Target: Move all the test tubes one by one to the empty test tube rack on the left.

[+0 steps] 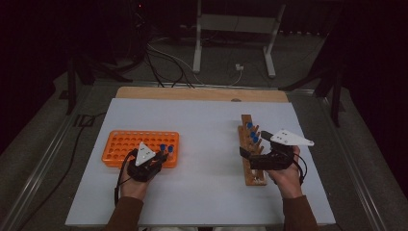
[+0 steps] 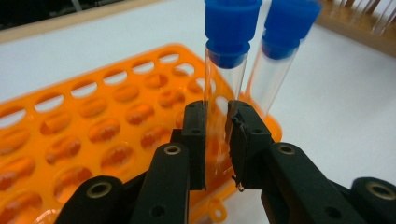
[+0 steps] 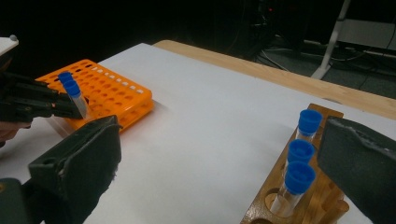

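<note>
Gripping a blue-capped test tube [image 2: 219, 93], the left tongs [image 2: 217, 140] hover over the orange rack [image 2: 70, 135]. Keep it upright, seat it gently. Right tongs [image 3: 224, 158] gape open, empty.

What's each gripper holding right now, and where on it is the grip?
The left gripper is shut on a blue-capped tube, clamped on the clear glass below the cap, over the orange rack. The right gripper is open, holding nothing.

Left tongs [image 2: 217, 140] clamped tight; right tongs [image 3: 219, 163] spread wide.
</note>
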Motion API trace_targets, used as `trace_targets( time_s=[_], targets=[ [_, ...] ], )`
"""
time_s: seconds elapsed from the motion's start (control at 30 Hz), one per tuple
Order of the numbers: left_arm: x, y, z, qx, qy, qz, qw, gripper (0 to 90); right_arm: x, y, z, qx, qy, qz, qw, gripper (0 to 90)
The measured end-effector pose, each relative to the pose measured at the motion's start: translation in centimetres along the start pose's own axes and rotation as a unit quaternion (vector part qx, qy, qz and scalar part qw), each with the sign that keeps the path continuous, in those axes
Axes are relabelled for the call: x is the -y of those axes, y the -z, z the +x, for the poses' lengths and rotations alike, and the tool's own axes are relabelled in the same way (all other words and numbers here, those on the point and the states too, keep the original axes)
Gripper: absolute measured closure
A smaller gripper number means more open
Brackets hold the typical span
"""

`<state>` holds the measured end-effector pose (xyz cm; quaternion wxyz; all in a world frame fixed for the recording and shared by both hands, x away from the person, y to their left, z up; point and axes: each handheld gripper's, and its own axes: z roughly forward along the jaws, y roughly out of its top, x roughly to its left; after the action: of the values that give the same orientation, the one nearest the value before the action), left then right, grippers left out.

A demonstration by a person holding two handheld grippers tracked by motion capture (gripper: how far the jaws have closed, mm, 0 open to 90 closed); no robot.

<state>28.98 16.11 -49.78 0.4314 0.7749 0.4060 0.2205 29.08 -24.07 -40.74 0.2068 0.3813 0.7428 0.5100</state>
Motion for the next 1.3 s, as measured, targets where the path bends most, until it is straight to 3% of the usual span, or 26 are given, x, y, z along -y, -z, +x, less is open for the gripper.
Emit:
trace_targets(
  time_s=[0.17, 0.33, 0.57, 0.7, 0.77, 0.97, 1.13, 1.2, 1.3],
  targets=[
    [0.0, 0.1, 0.0, -0.001, 0.011, -0.005, 0.9999, 76.3, 0.0, 0.0, 0.0, -0.001, 0.001, 0.001, 1.0, 0.0],
    [-0.7, 0.9, -0.1, -0.003, 0.014, -0.044, 0.9989, 72.2, 0.1, 0.0, 0.0, -0.002, 0.0, 0.002, 1.0, 0.0],
    [-0.5, 1.1, 0.1, 0.0, 0.009, -0.023, 0.9997, 78.0, 0.3, 0.0, -0.3, 0.0, -0.003, 0.004, 1.0, 0.0],
    [-0.3, 1.3, 0.3, 0.003, 0.022, -0.026, 0.9994, 76.7, 0.5, -0.1, -0.6, 0.002, -0.006, 0.009, 0.9999, 0.0],
    [-0.3, 1.5, 0.4, 0.004, 0.023, -0.028, 0.9993, 71.0, 0.8, -0.2, -0.9, 0.003, -0.009, 0.012, 0.9999, 0.0],
    [-0.3, 2.9, 1.2, 0.026, 0.058, -0.063, 0.996, 56.0, 1.9, -0.8, -2.0, 0.017, -0.018, 0.028, 0.9993, 3.1],
    [-0.4, 3.7, 1.7, 0.026, 0.065, -0.082, 0.9942, 51.1, 2.6, -1.4, -2.4, 0.013, -0.013, 0.045, 0.9988, 7.5],
    [-0.4, 3.8, 1.9, 0.037, 0.071, -0.085, 0.9932, 48.2, 2.9, -1.7, -2.5, 0.018, -0.009, 0.053, 0.9984, 11.6],
    [-0.3, 3.9, 1.9, 0.024, 0.074, -0.082, 0.9936, 30.4, 3.4, -2.0, -2.9, 0.026, -0.013, 0.059, 0.9978, 17.9]
  ],
)
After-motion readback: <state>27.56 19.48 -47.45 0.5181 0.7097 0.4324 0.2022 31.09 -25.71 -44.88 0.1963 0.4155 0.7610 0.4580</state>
